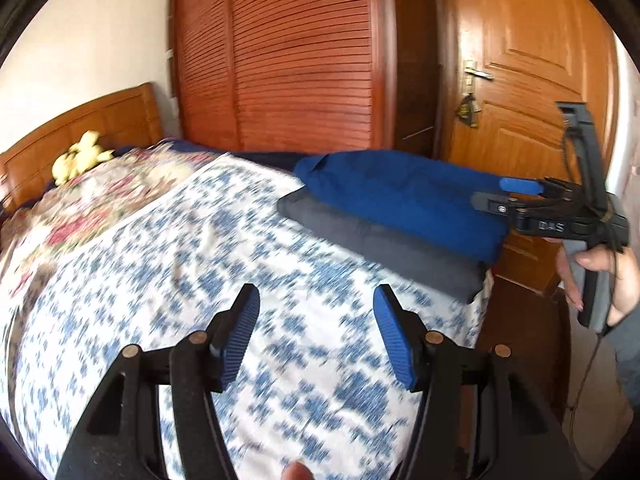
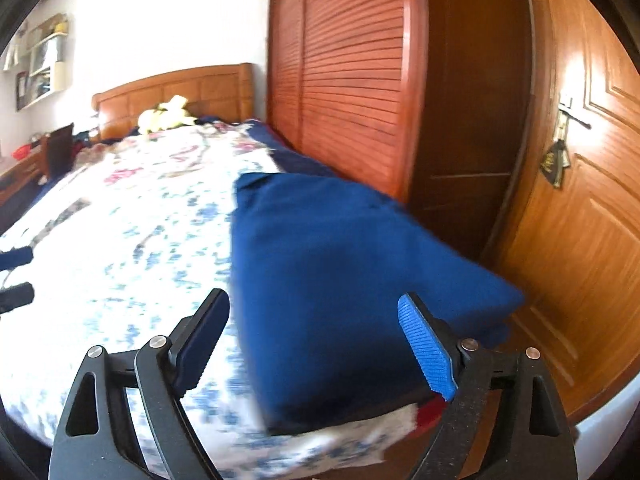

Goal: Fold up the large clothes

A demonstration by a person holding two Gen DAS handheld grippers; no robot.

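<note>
Left wrist view: two folded garments are seen stacked at the far corner of the bed (image 1: 168,264), and nothing is gripped.

The blue garment (image 1: 400,196) is laid on top of the grey garment (image 1: 380,244), near the wooden door (image 1: 540,60). In the right wrist view the blue garment (image 2: 340,280) is seen just ahead of the right gripper (image 2: 314,338), whose jaws are spread wide and empty; whether they touch the cloth cannot be told. The left gripper (image 1: 316,332) is likewise held released above the patterned bedspread. The step in hand is judged to be the stacking of a finished fold. Next, another unfolded garment would have to be found and spread flat; none is shown.
</note>
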